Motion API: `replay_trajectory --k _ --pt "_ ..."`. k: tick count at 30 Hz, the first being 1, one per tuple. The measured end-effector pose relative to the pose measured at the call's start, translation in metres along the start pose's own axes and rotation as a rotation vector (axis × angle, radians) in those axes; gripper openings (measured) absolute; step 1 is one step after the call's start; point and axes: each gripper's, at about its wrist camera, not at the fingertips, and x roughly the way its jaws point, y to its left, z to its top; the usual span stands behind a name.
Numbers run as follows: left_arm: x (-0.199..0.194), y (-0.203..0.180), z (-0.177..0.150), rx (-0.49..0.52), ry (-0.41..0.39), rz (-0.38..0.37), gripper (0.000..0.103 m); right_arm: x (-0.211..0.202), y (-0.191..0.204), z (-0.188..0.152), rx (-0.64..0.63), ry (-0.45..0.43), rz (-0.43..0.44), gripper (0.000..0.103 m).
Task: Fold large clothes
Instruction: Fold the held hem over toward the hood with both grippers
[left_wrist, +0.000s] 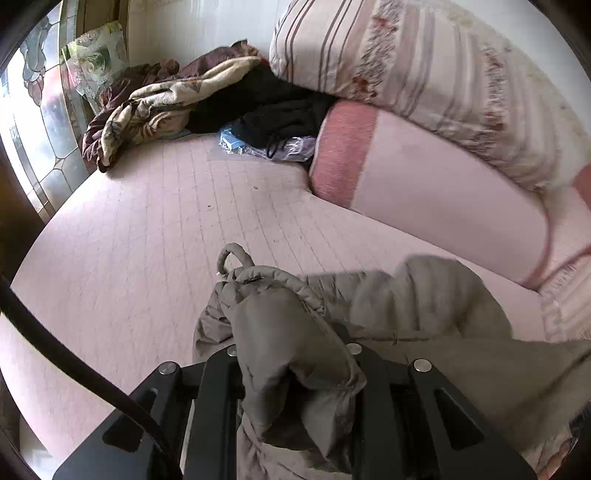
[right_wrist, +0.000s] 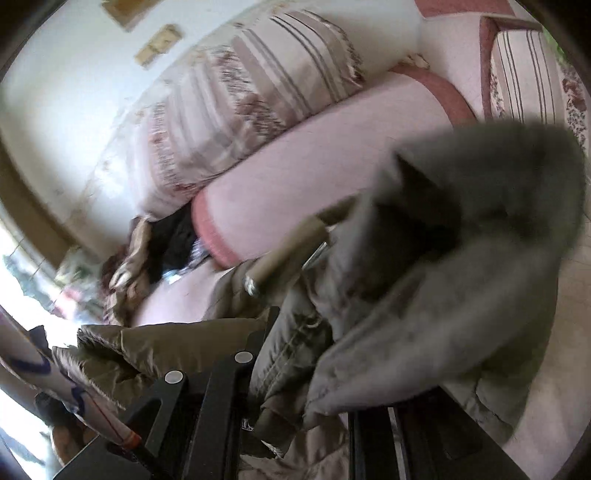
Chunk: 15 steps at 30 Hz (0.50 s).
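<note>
A taupe padded jacket (left_wrist: 280, 332) hangs bunched above the pink bed sheet (left_wrist: 147, 229). My left gripper (left_wrist: 291, 354) is shut on a padded fold of the jacket, which covers both fingers. A drawstring loop (left_wrist: 231, 254) sticks up from it. In the right wrist view my right gripper (right_wrist: 303, 347) is shut on another part of the same jacket (right_wrist: 424, 295), whose grey fleece lining and fur-trimmed hood (right_wrist: 96, 354) bulge around the fingers. That view is blurred.
A long pink bolster (left_wrist: 424, 177) and a striped quilt (left_wrist: 406, 66) lie along the far side of the bed. A brown and beige blanket (left_wrist: 147, 107), black clothes (left_wrist: 273, 107) and a plastic bag (left_wrist: 266, 147) are piled at the far corner by a stained-glass window (left_wrist: 33, 110).
</note>
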Motion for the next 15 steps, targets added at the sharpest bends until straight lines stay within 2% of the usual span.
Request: replay_trajectory --k 3,6,9,11,13,15 --pt "0.039 -0.011 0.014 0.006 0.038 0.048 0.019 0.045 -0.010 0.020 0.041 0.028 -0.044 0.016" --pt "0.077 -0.024 0.016 0.035 0.053 0.117 0.020 0.083 -0.016 0.024 0.060 0.059 -0.090 0.017" --pt "0.099 -0.026 0.013 0.036 0.064 0.139 0.023 0.109 -0.022 0.025 0.056 0.081 -0.126 0.019" --pt "0.107 -0.021 0.013 0.026 0.076 0.128 0.025 0.124 -0.027 0.022 0.062 0.096 -0.141 0.020" --pt "0.107 -0.012 0.014 -0.007 0.095 0.084 0.027 0.129 -0.029 0.017 0.067 0.111 -0.139 0.022" --pt "0.101 -0.001 0.018 -0.035 0.117 0.026 0.029 0.124 -0.029 0.020 0.079 0.119 -0.114 0.029"
